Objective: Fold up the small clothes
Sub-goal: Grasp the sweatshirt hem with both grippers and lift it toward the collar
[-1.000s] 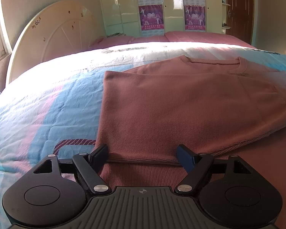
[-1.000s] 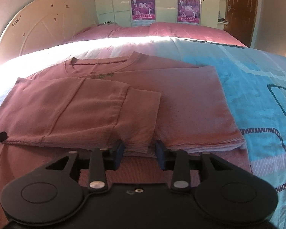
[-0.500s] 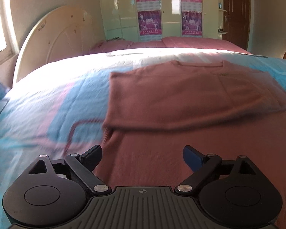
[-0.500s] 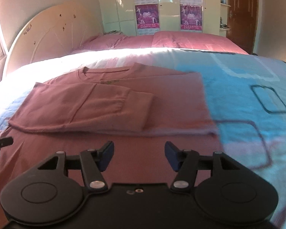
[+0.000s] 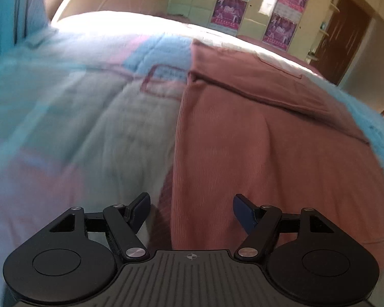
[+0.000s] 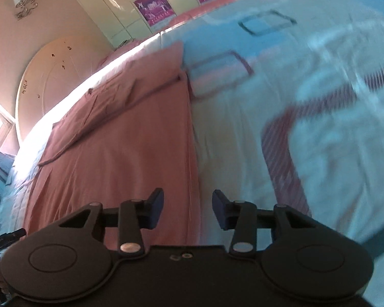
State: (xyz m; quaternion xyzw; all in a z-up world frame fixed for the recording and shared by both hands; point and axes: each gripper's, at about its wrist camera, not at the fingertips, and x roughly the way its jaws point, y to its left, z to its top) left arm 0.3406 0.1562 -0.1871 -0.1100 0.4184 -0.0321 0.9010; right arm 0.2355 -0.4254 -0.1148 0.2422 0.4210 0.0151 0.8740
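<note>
Nearest, the left claw (image 5: 190,209) is hanging wide open and holding nothing, straddling the left edge of the pink sweater (image 5: 256,140). The right claw (image 6: 187,208) is gaping moderately, also holding nothing, over the sweater's right edge. The sweater is lying flat on the bed's blue-and-white quilt (image 5: 76,128), its sleeves (image 6: 115,94) folded in across the chest at the far end (both views are blurry). The side folds look done; the bottom-to-collar fold is probably what is remaining, likely starting from the near hem corners.
</note>
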